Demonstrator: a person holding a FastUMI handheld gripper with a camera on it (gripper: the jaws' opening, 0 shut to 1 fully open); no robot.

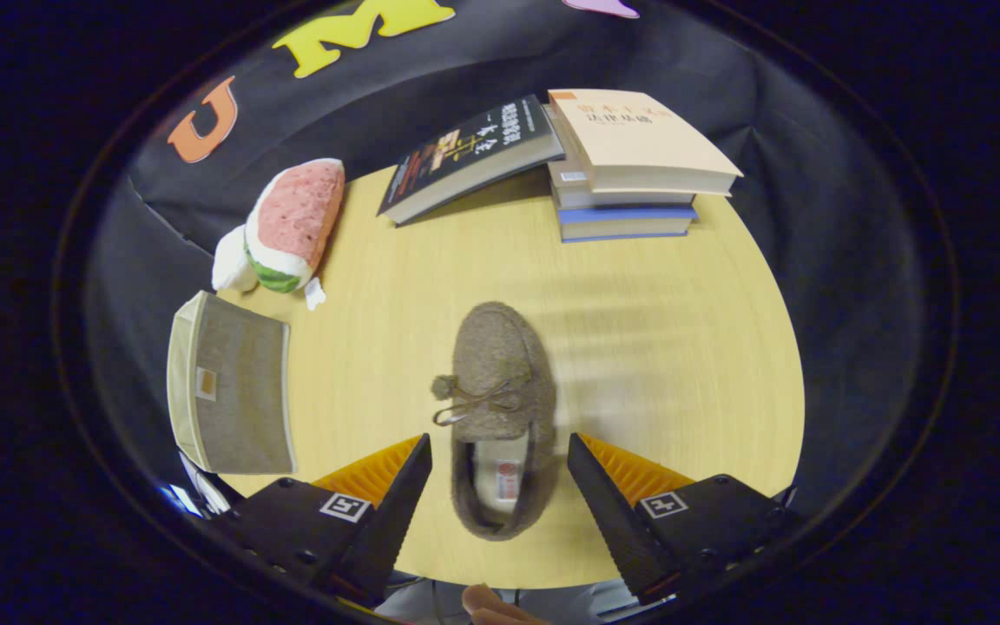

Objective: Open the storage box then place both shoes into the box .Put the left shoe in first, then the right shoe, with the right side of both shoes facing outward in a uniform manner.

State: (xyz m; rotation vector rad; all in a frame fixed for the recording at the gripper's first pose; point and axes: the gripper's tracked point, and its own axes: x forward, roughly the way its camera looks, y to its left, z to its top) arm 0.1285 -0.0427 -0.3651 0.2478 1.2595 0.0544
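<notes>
A brown fuzzy shoe (500, 408) with a small bow and pompom lies on the wooden table (656, 347), toe pointing away from me. Its heel end sits between my two fingers, and the toe reaches beyond them. My gripper (500, 482) is open, with the fingertips (409, 486) standing apart on either side of the shoe's opening and a gap to each side. The grey fabric storage box (231, 395) with a cream rim stands at the table's left edge, beside the left finger, its lid shut as far as I can see.
A watermelon-slice plush toy (287, 226) lies beyond the box at the back left. A black book (465, 156) leans on a stack of books (630, 174) at the back of the table. A person's fingertip (487, 603) shows below the table's near edge.
</notes>
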